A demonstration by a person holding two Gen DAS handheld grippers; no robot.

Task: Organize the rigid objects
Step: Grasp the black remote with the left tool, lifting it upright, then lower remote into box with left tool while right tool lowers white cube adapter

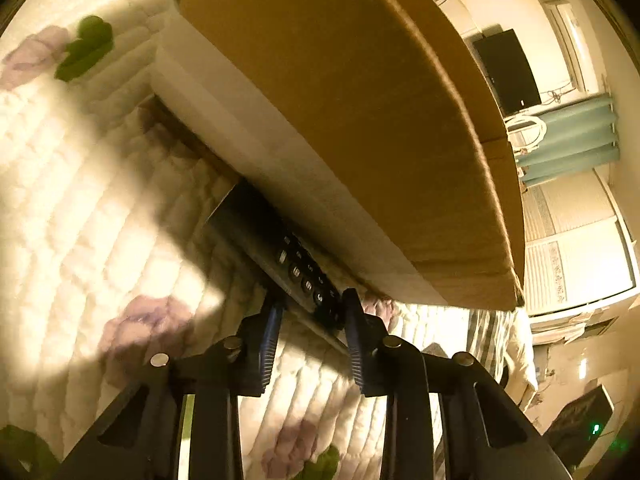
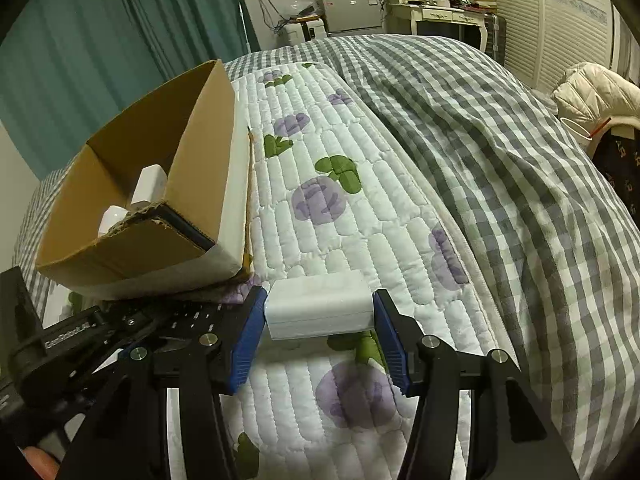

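My left gripper (image 1: 310, 308) is shut on a long black remote control (image 1: 280, 256) with round buttons, held just under the side of the cardboard box (image 1: 352, 112). In the right wrist view my right gripper (image 2: 318, 312) is shut on a white rectangular box (image 2: 318, 310), held low over the quilted floral mat (image 2: 352, 208). The cardboard box (image 2: 132, 200) stands open to the left and holds white objects (image 2: 150, 182). The left gripper (image 2: 120, 336) with the remote shows below the box.
The floral mat (image 1: 80, 220) lies on a bed with a grey checked blanket (image 2: 520, 184). Teal curtains (image 2: 120, 32) hang behind the box. A dresser (image 2: 440, 12) and a wardrobe stand at the far wall. A white jacket (image 2: 592, 92) lies at right.
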